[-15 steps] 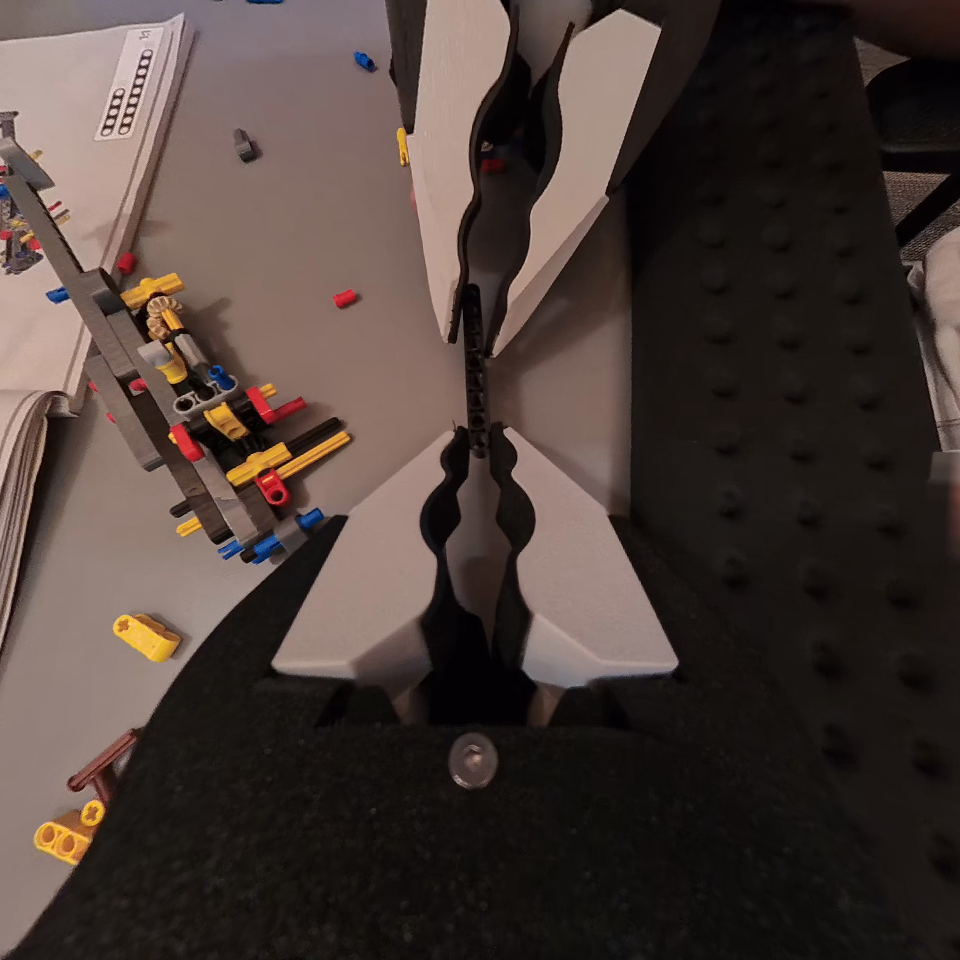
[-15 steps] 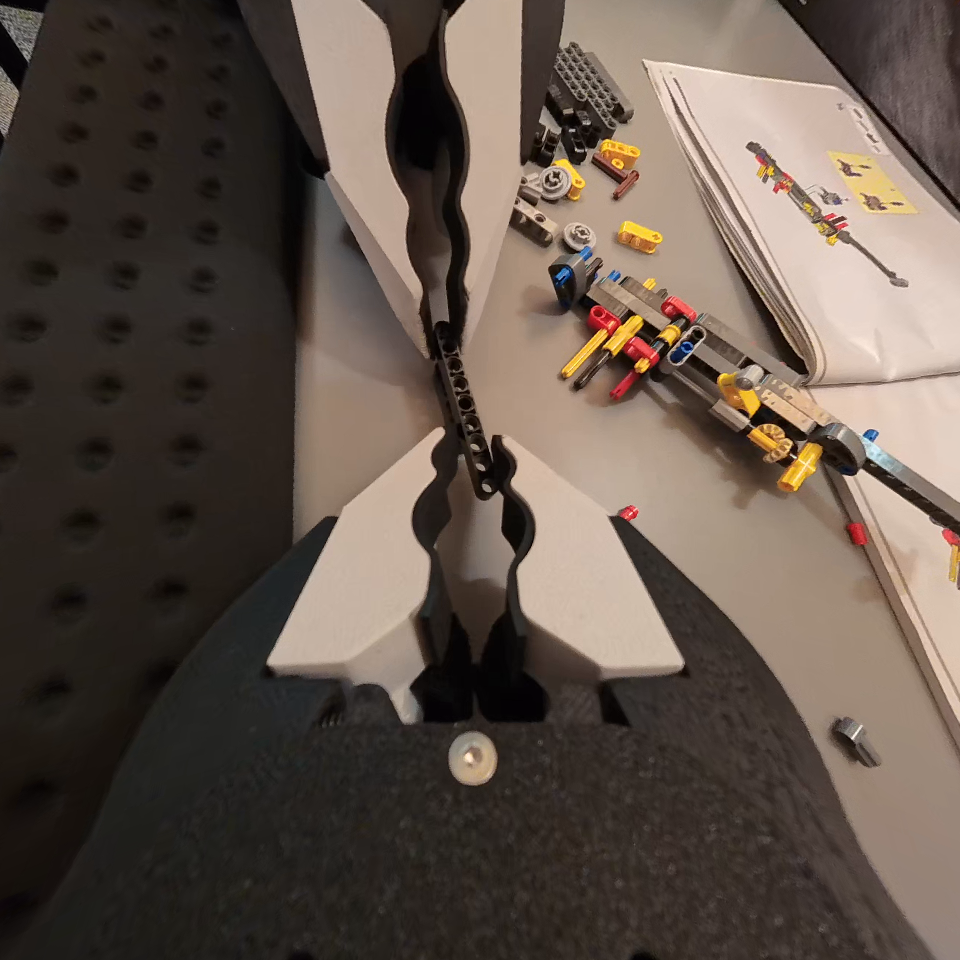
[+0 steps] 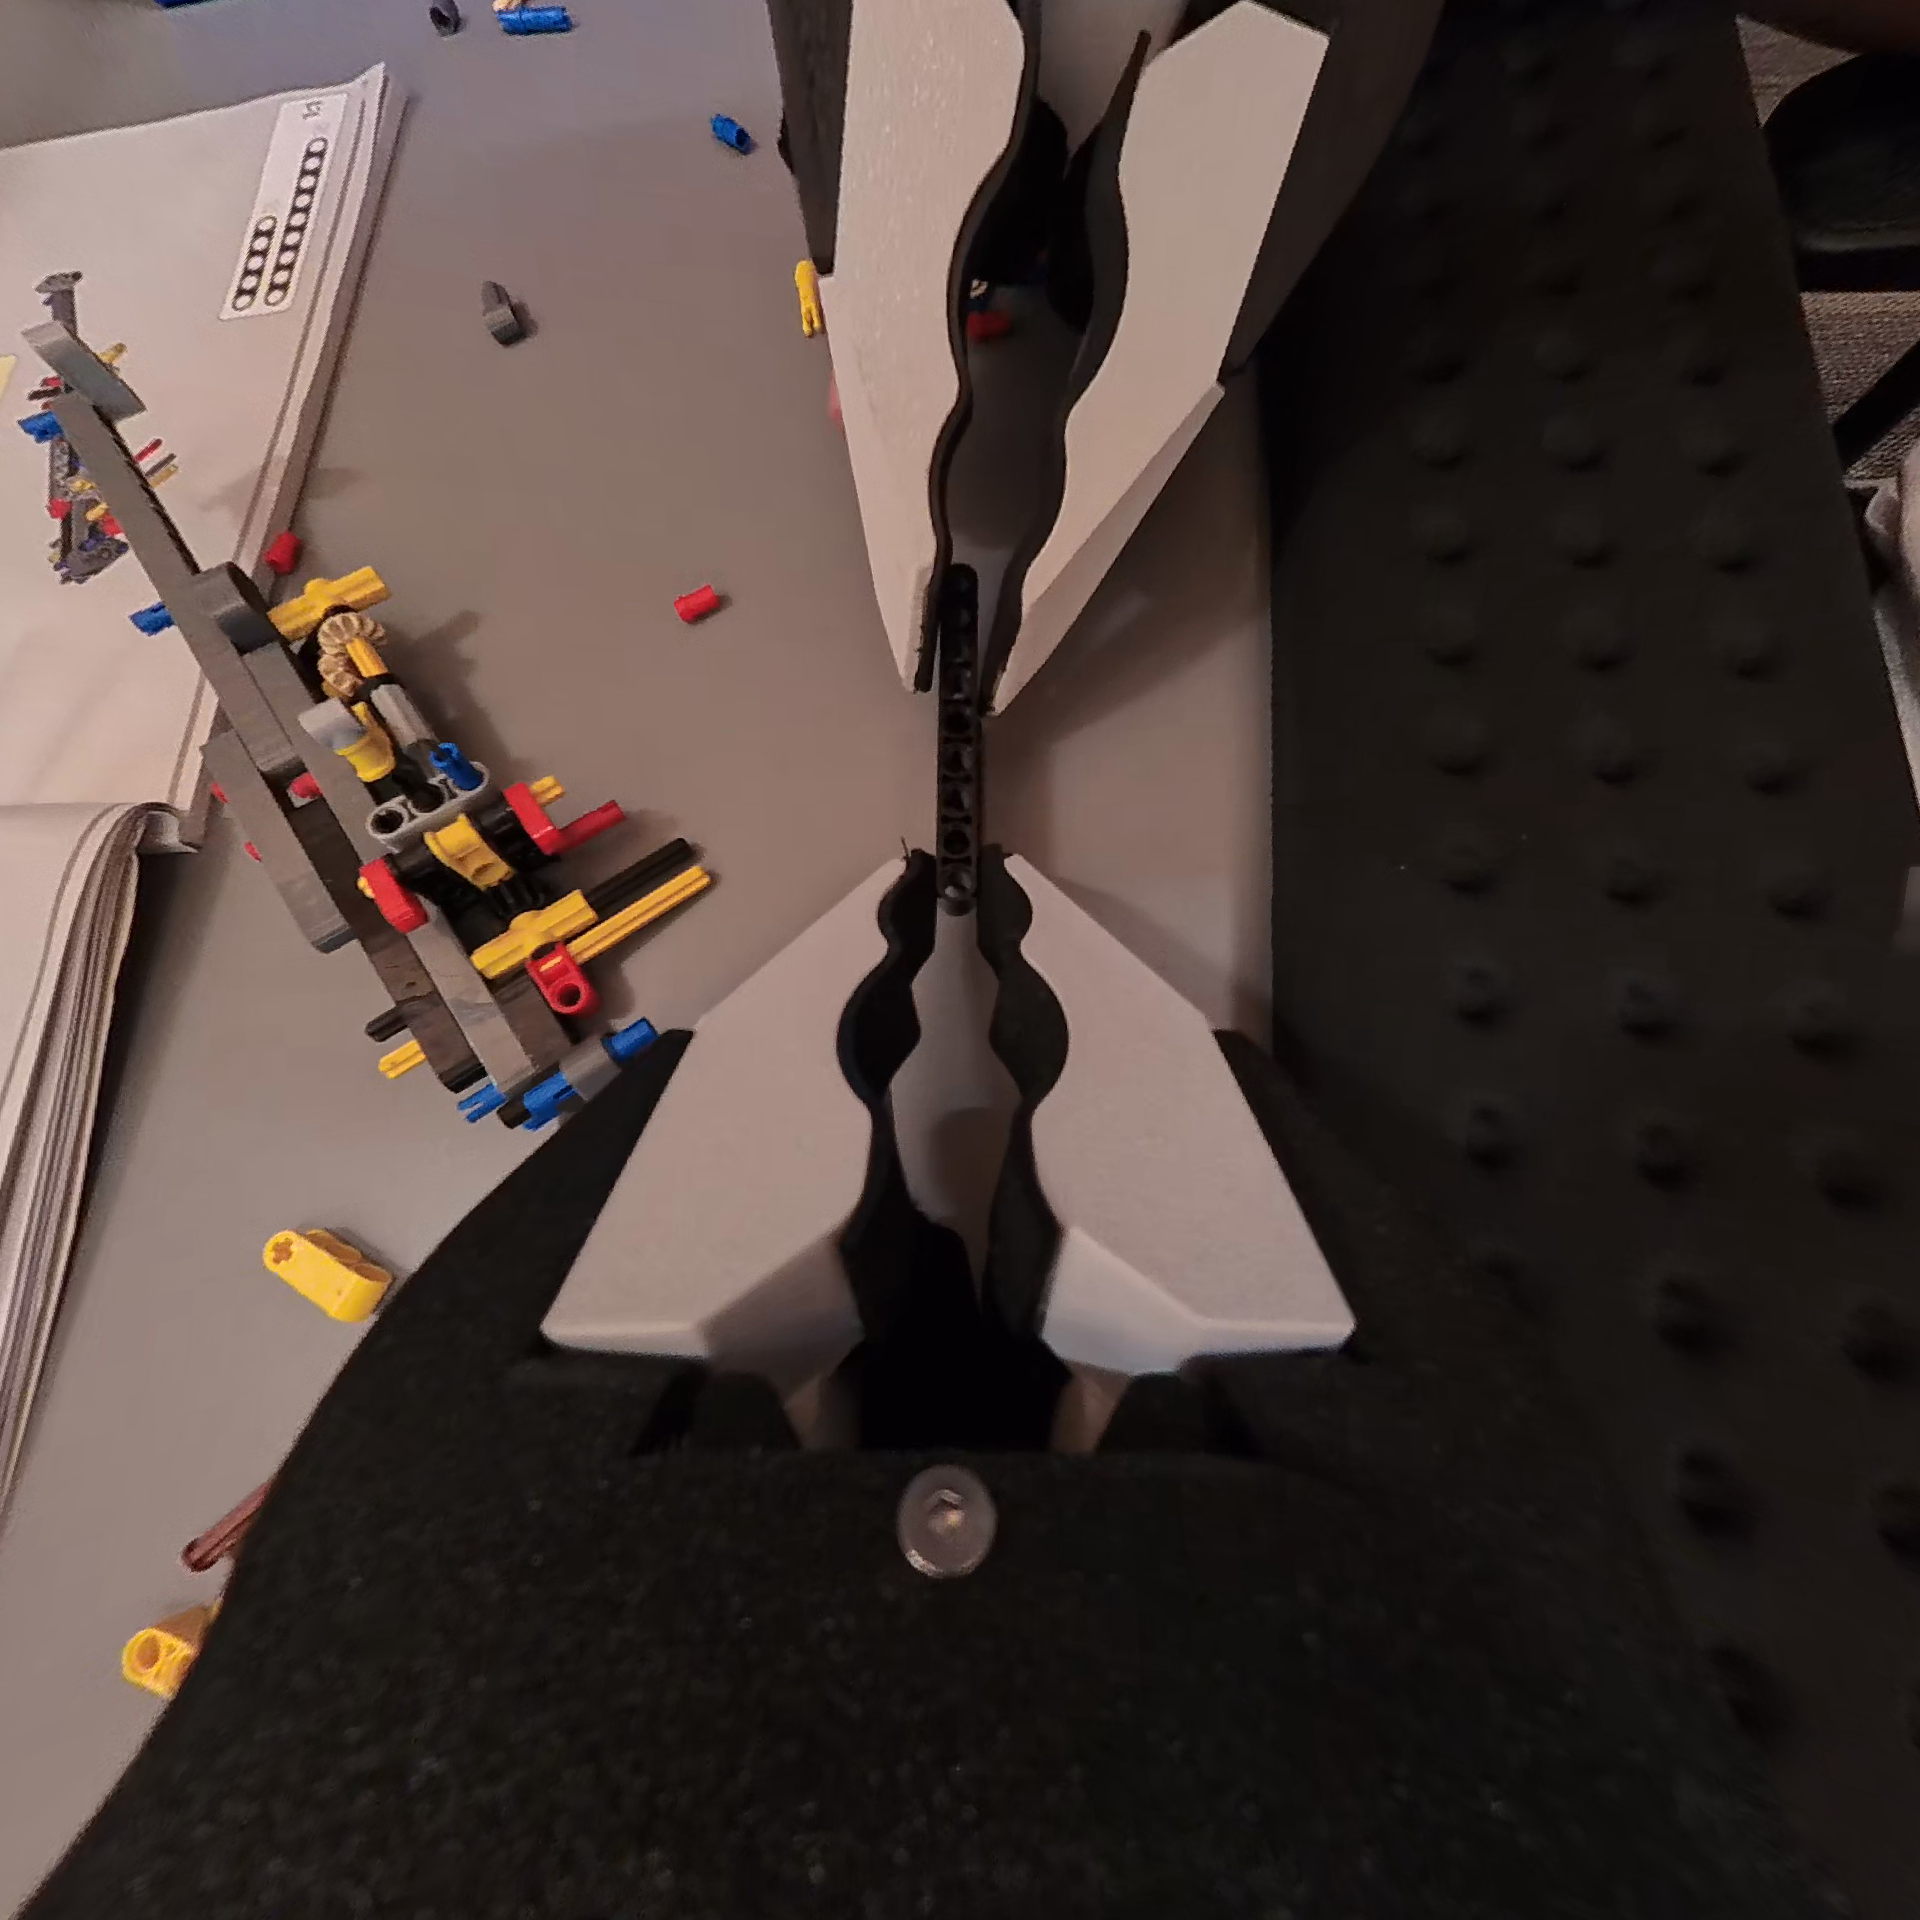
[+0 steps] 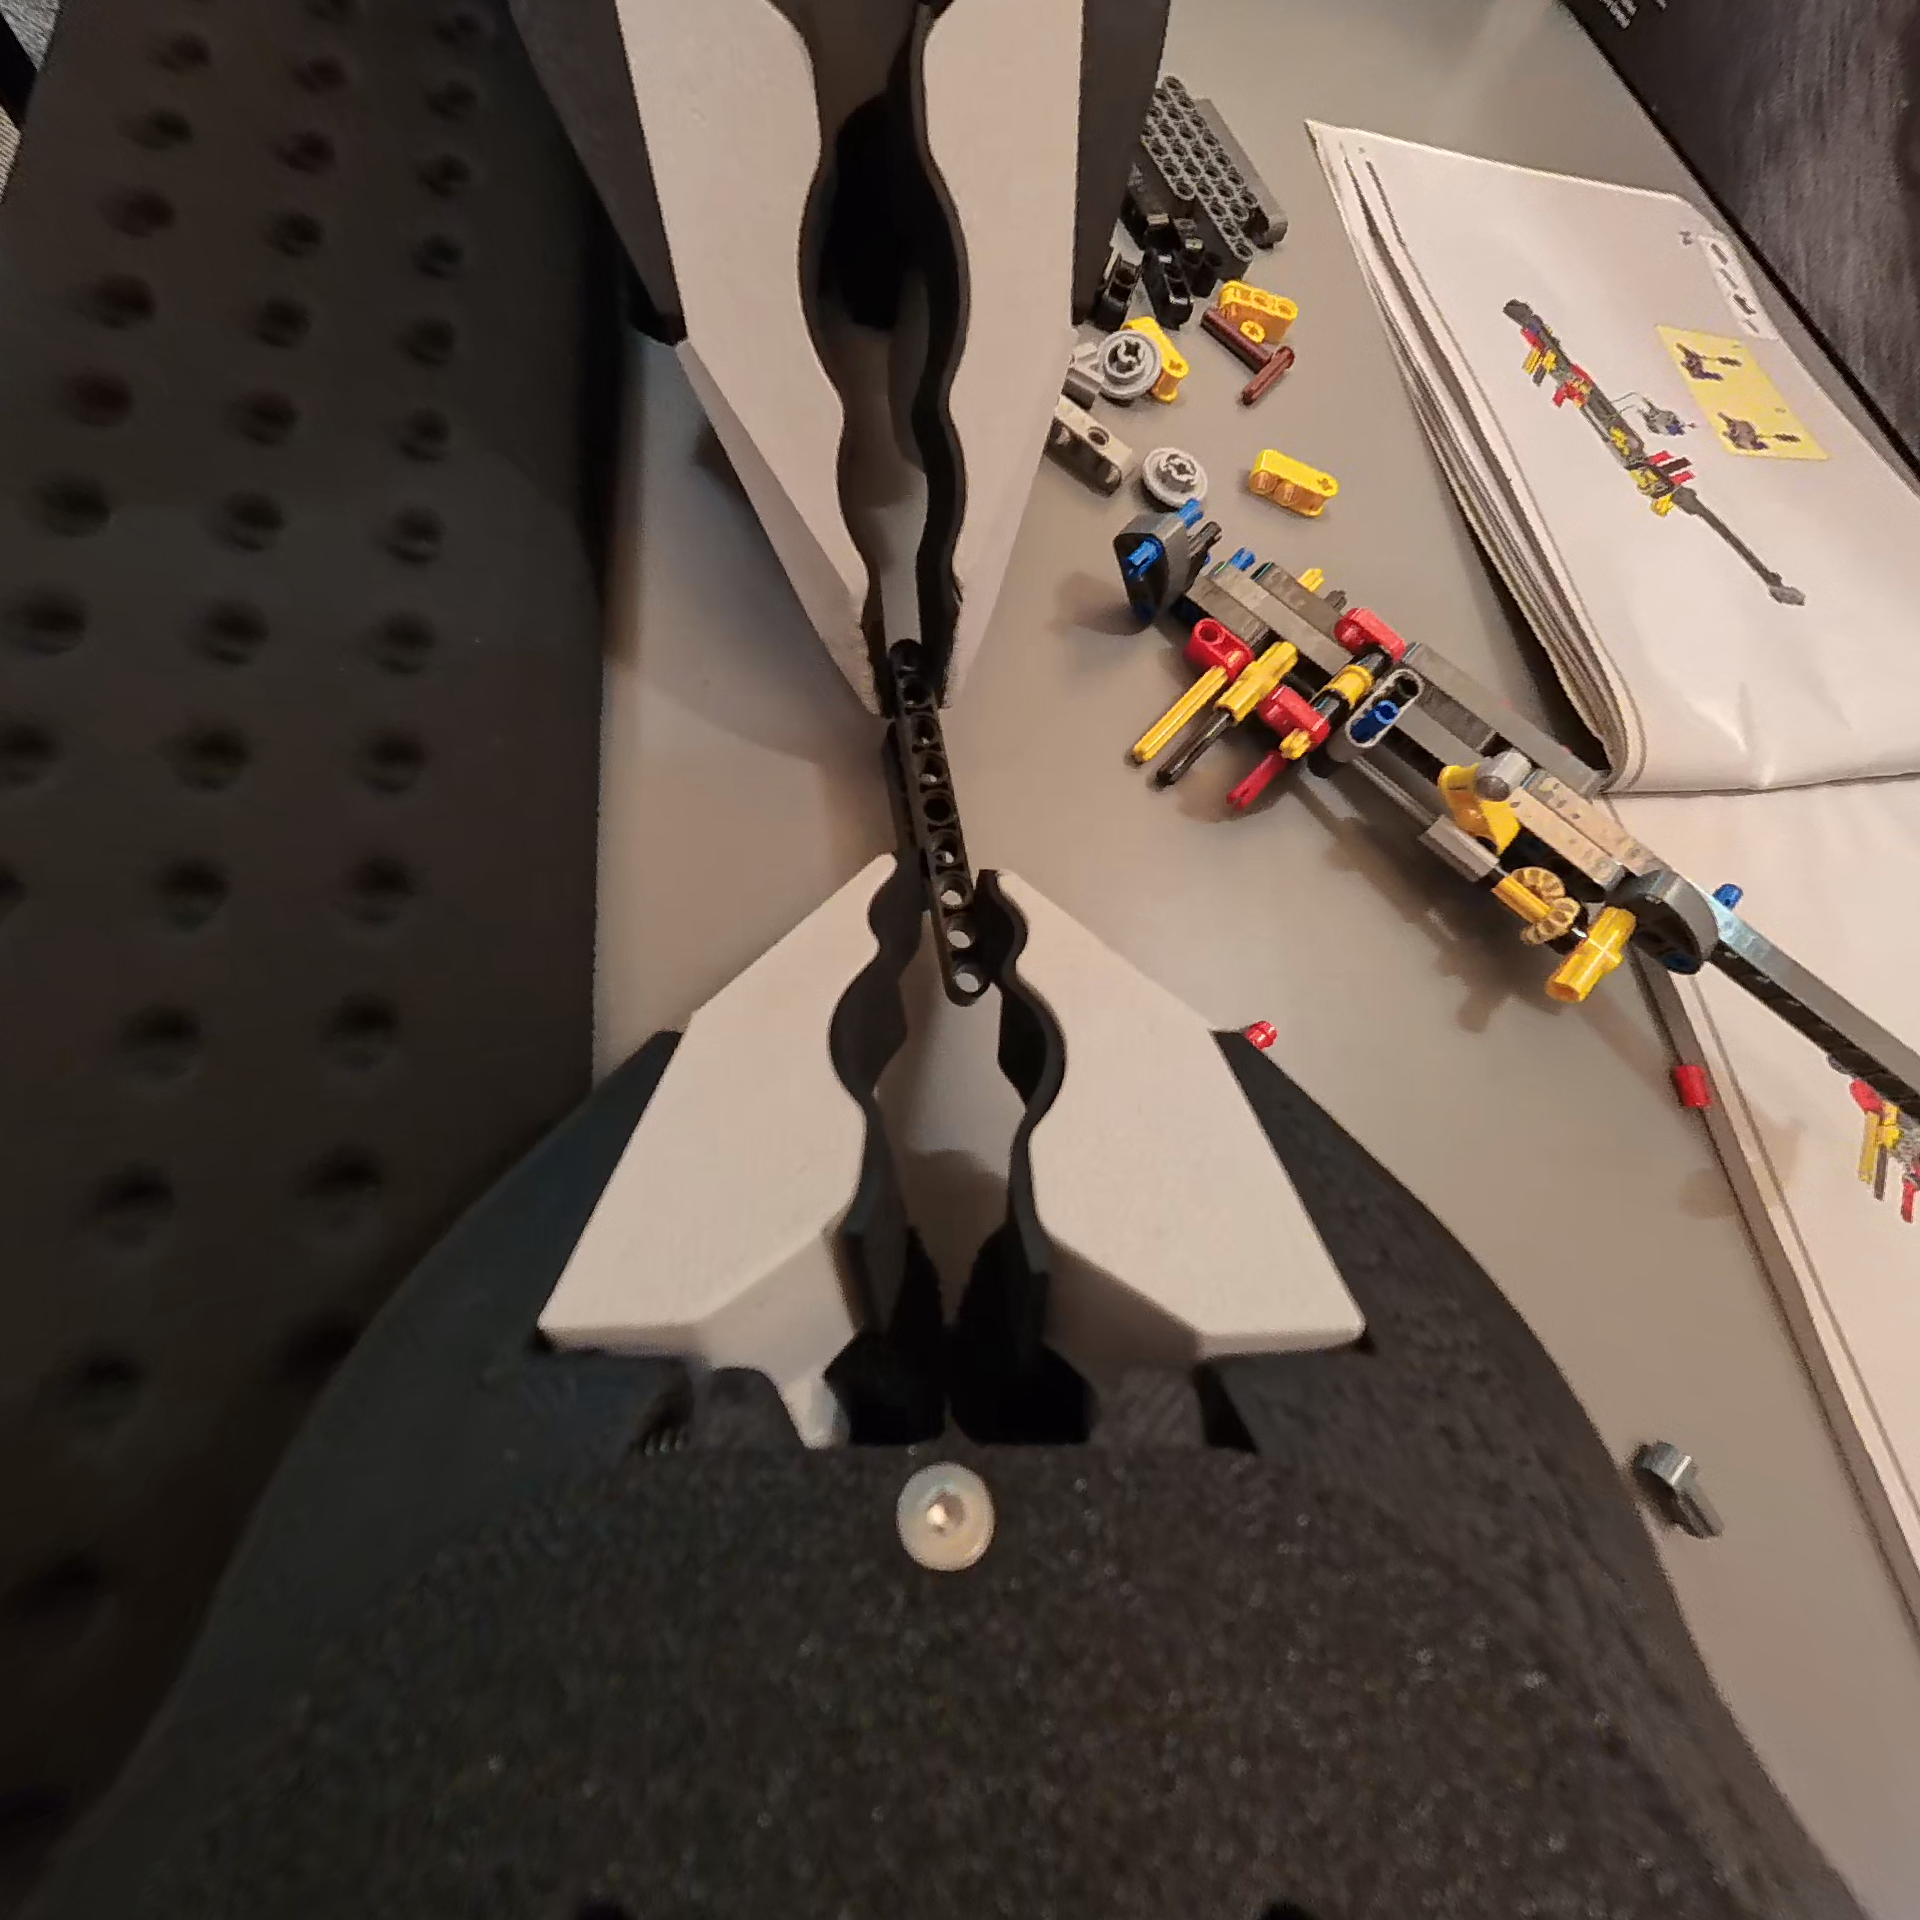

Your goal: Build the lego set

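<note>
A black perforated beam [image 3: 957,764] is gripped at opposite ends by both grippers, above the grey table [image 3: 582,436].

The left gripper [image 3: 954,883] is clenched on the beam's near end in the left wrist view, and the right gripper [image 4: 961,940] is clamped on its other end, the two sets of fingertips facing each other with the beam spanning the gap. Beside them on the table, the partly built grey, yellow and red model [image 4: 1382,717] is laid at an angle, its long end reaching over the open instruction booklet [image 4: 1621,436]. Loose pieces are scattered around: a yellow connector [image 3: 327,1273], a red pin [image 3: 696,604] and a stack of dark beams [image 4: 1210,166].
</note>
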`<act>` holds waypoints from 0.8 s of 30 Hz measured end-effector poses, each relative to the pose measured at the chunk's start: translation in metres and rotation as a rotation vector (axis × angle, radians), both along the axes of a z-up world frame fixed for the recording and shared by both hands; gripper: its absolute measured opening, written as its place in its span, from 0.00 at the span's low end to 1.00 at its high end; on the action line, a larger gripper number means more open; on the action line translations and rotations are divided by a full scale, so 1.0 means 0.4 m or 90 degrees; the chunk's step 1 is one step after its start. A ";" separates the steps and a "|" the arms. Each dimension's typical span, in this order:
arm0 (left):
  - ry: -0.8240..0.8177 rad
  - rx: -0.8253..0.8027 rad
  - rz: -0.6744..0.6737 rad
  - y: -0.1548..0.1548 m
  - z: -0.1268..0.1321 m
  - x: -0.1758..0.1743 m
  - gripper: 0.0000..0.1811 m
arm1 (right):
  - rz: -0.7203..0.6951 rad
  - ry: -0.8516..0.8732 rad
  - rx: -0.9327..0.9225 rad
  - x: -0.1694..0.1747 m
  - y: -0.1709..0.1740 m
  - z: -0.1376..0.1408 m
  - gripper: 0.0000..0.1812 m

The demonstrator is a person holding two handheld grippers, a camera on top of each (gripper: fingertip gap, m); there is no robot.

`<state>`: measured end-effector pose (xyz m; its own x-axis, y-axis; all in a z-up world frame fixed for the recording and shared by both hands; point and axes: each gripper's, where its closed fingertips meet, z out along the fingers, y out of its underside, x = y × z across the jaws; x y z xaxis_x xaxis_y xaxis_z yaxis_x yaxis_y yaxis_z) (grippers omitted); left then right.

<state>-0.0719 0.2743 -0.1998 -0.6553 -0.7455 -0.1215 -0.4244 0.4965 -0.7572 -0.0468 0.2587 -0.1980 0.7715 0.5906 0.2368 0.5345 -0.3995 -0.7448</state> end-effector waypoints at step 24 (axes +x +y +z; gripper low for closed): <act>0.018 -0.013 -0.011 -0.020 -0.004 0.000 0.04 | 0.012 0.054 -0.087 -0.025 0.003 -0.028 0.06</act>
